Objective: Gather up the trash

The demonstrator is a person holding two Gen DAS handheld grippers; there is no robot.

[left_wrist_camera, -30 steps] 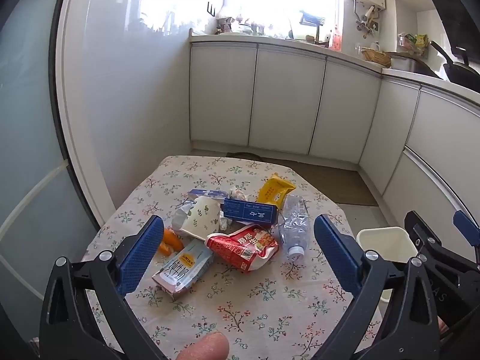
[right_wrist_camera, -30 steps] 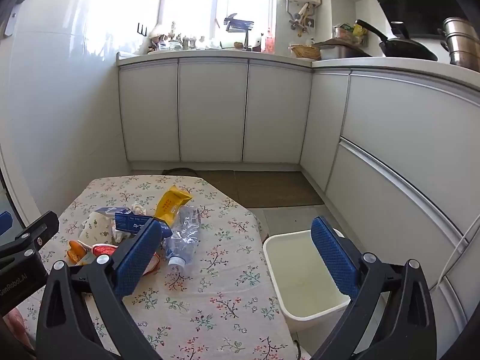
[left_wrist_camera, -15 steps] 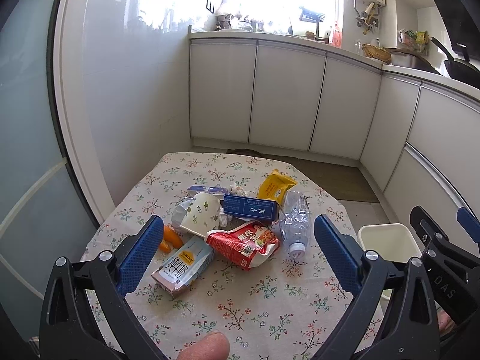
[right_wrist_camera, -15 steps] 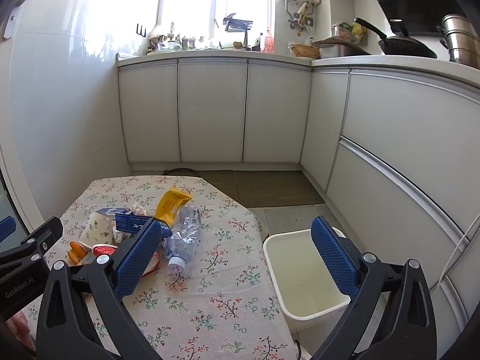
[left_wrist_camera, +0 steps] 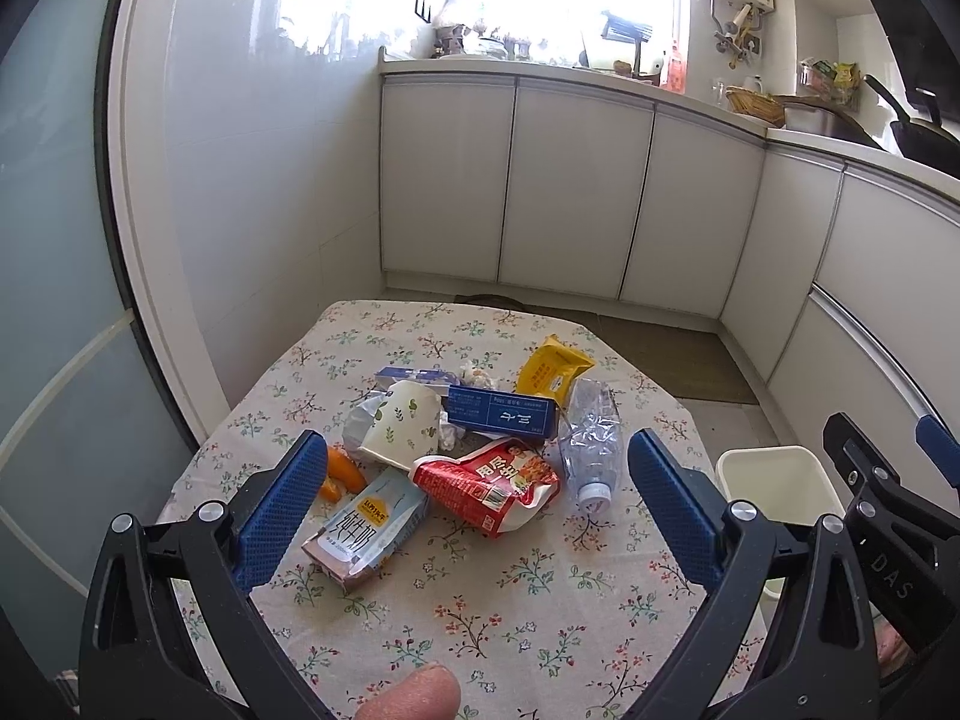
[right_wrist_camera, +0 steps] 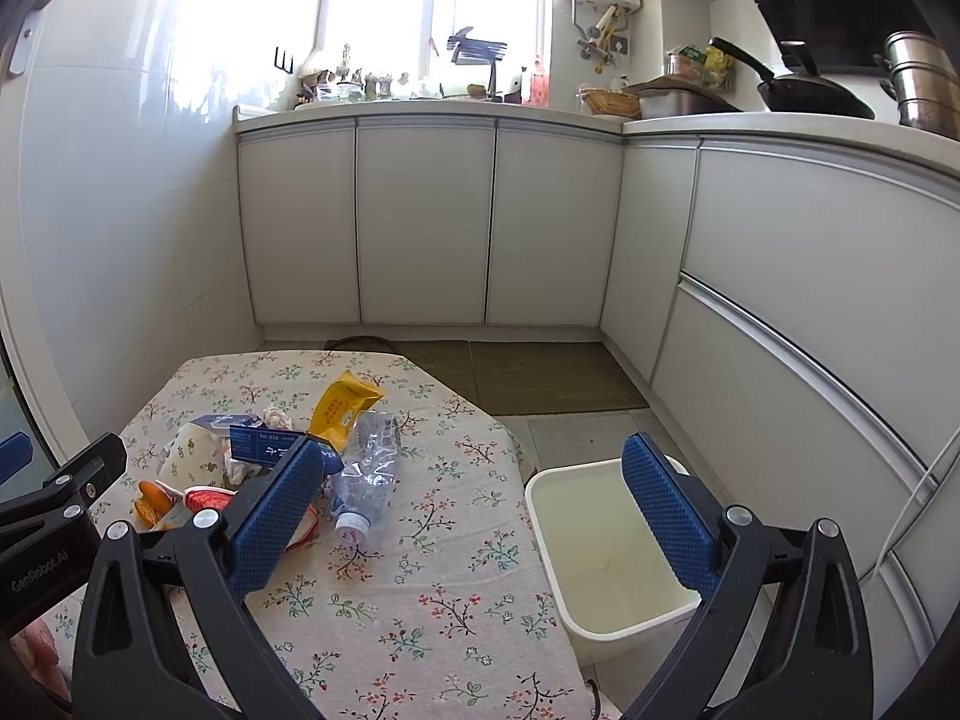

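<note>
Beyond spread left tool (left_wrist_camera: 474,495): trash pile (left_wrist_camera: 474,438), untouched.

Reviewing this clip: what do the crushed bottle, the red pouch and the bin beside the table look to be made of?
Crushed bottle: thin clear plastic, see-through and creased, with a white cap.
Red pouch: glossy printed film, probably plastic or foil laminate; it crumples and catches highlights.
Bin: rigid off-white plastic by its look, with smooth matte walls and a rounded rim.
</note>
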